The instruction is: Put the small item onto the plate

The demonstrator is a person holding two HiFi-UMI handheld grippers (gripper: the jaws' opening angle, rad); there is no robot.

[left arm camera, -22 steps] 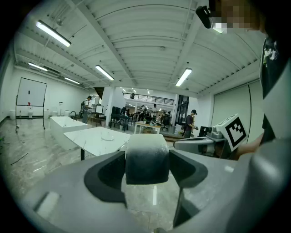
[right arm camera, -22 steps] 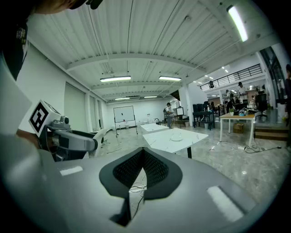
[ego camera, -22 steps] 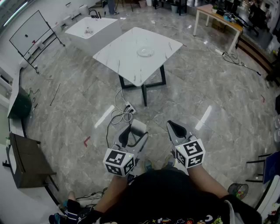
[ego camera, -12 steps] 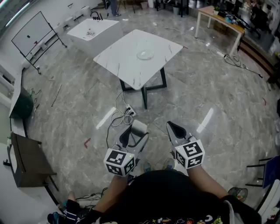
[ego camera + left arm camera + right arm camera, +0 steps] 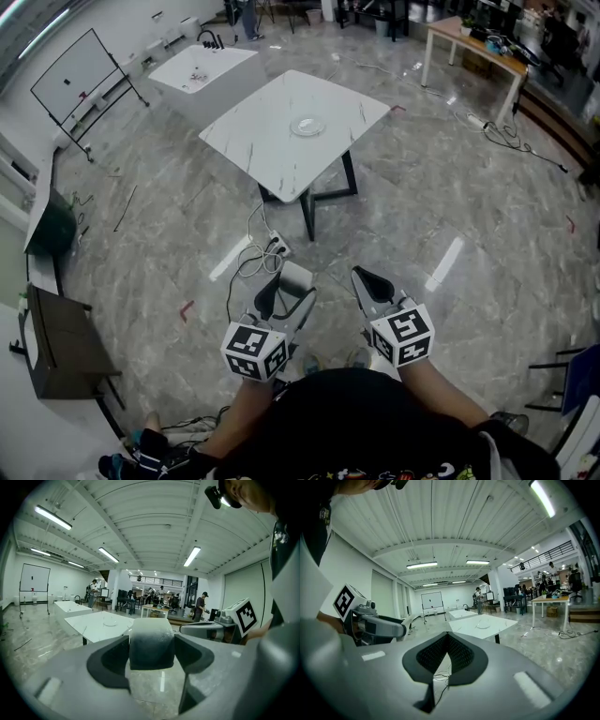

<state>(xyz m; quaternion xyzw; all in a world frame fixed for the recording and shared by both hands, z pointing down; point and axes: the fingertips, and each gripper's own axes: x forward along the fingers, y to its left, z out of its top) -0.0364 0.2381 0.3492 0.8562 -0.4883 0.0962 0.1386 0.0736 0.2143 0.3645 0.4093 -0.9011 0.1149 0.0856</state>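
Note:
A clear plate (image 5: 307, 125) lies on the white marble table (image 5: 272, 150) several steps ahead of me. Both grippers hang low over the floor, close to my body. My left gripper (image 5: 286, 286) is shut on a small pale grey item (image 5: 296, 276). In the left gripper view the item (image 5: 151, 641) fills the gap between the dark pads, with the plate (image 5: 110, 623) far behind it. My right gripper (image 5: 364, 279) is shut with nothing in it, its ribbed pads pressed together (image 5: 447, 656). The right gripper view shows the plate (image 5: 483, 625) on the distant table.
A power strip with white cables (image 5: 264, 247) lies on the floor between me and the table. A second white table (image 5: 202, 67) and a whiteboard (image 5: 73, 70) stand at the back left, a wooden desk (image 5: 473, 45) at the back right, a dark cabinet (image 5: 56, 352) at my left.
The head view has shifted a little, and the table sits slightly lower in it. Both grippers keep the same pose and the left still holds the item.

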